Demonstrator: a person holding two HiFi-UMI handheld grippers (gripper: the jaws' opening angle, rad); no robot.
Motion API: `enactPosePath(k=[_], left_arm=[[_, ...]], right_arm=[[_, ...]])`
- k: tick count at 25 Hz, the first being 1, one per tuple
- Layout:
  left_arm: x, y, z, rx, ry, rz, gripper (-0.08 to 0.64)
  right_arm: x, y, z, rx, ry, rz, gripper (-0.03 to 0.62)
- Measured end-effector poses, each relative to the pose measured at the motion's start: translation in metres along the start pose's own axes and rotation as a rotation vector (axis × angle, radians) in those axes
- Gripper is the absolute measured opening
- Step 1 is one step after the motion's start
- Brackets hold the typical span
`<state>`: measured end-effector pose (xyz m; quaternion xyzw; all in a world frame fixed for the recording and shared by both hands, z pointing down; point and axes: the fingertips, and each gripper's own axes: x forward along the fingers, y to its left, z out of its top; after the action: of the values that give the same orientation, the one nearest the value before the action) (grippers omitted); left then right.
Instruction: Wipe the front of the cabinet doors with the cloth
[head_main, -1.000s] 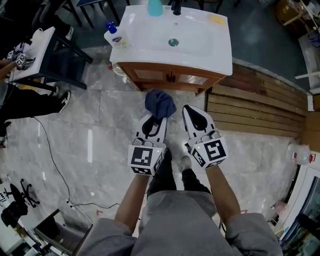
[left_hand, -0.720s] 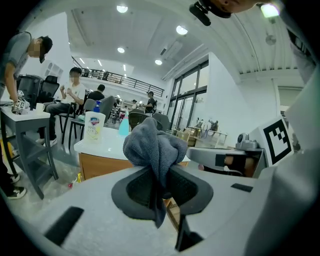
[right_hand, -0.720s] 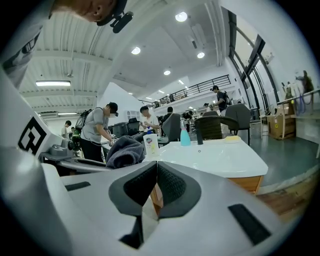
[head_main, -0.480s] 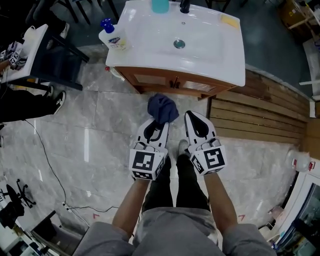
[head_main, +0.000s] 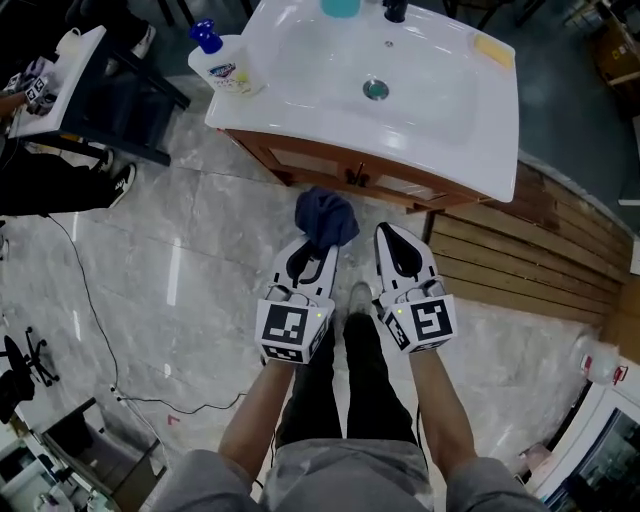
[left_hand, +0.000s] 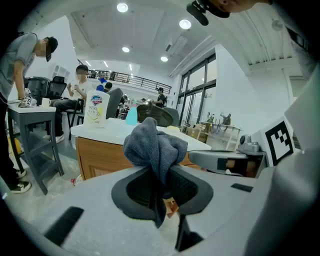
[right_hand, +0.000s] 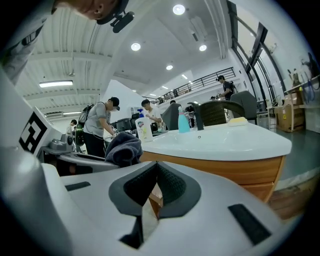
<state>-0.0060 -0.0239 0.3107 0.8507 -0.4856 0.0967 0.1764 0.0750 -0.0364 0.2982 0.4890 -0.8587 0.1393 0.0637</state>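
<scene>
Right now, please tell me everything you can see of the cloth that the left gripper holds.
The cloth is dark blue-grey and looks soft and fleecy, like microfibre. It is bunched into a loose ball above the jaws of the left gripper, which are shut on it, and one corner hangs down between them. It is held in the air before the wooden cabinet, seemingly not yet against the doors. Nothing else touches it.

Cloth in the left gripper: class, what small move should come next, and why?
Probably carry the left gripper forward and down until the cloth meets the cabinet doors. Its fingers are shut on the bunched dark cloth, which appears to sit short of the wooden doors under the sink, so no wiping can start yet.
</scene>
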Motion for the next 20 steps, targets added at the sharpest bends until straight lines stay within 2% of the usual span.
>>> enactPosePath(k=[8,20], left_arm=[[0.040,-0.002,-0.021,0.048,-0.008,0.032,0.072],[0.076,0.022,-0.062,0.086,-0.014,0.040,0.071]], right_arm=[[0.030,-0.025,-0.031,-0.007,-0.010,0.058,0.012],[0.060,-0.035,-0.074,0.002,-0.016,0.030,0.012]])
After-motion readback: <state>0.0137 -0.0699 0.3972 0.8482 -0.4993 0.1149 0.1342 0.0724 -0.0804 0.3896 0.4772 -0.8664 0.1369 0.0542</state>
